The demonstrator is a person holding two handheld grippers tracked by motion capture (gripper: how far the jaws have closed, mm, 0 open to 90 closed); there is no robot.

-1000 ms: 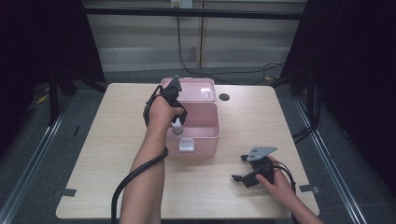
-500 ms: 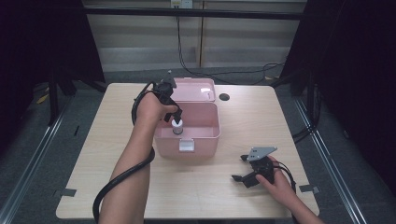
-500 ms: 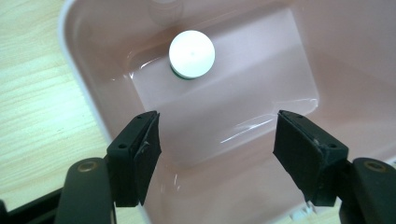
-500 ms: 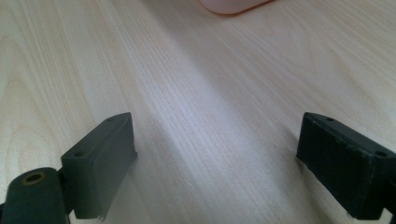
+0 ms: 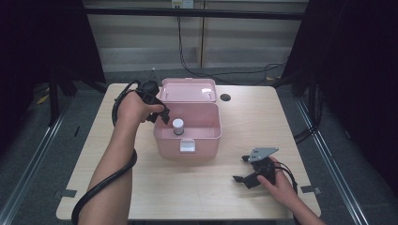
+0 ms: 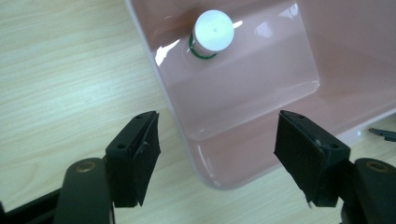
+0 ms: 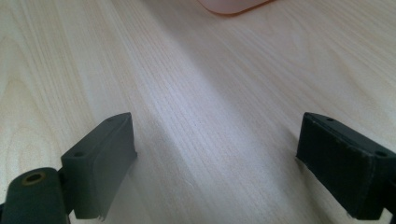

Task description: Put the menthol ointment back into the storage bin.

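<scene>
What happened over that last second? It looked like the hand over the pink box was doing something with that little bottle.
The left gripper let go of the small white-capped bottle, leaving it upright in the pink box, then drew back to the box's left edge with its jaws open. The right gripper stayed resting open on the table, and the box's lid stayed open.

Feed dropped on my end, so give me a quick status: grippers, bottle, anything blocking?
Left gripper open, empty, over pink box left rim. Right gripper open, resting on table. White-capped bottle upright inside box, lid open. Nothing blocking.
</scene>
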